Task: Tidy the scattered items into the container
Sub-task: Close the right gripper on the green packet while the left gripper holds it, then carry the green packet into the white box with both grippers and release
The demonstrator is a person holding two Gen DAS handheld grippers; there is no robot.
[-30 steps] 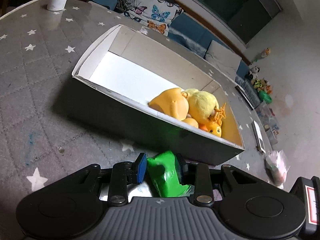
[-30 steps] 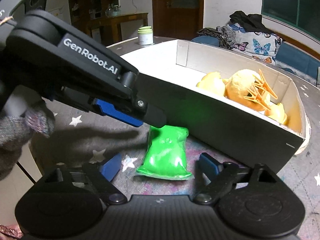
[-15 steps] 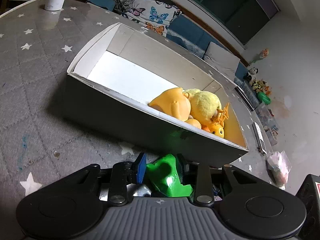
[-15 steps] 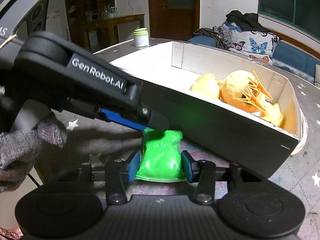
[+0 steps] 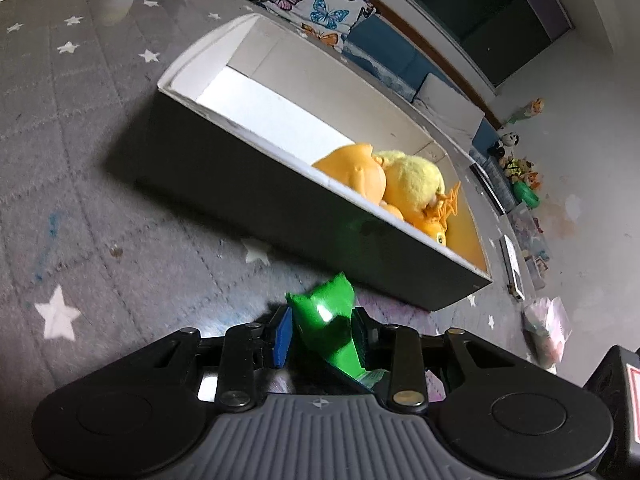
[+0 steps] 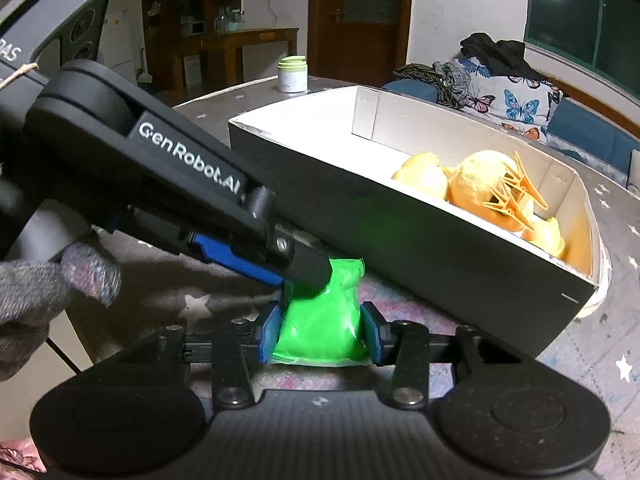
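Observation:
A bright green packet (image 6: 322, 320) is held by both grippers just in front of the box's dark near wall. My right gripper (image 6: 320, 334) is shut on its near end. My left gripper (image 5: 322, 334) is shut on its far end, and the packet's crumpled end (image 5: 326, 312) sticks up between its blue pads. The left gripper's arm (image 6: 180, 176) crosses the right wrist view. The white-lined cardboard box (image 5: 240, 184) holds yellow and orange plush toys (image 5: 400, 180), also seen in the right wrist view (image 6: 492, 196).
A grey star-patterned cloth (image 5: 60, 160) covers the table. A white jar with a green lid (image 6: 293, 74) stands at the far table edge. A sofa with butterfly cushions (image 6: 516, 100) is behind the box. Toys and clutter lie on the floor (image 5: 532, 208).
My right gripper closed on the green packet, which lay free between its open fingers a second ago. Both grippers lifted it slightly toward the box wall.

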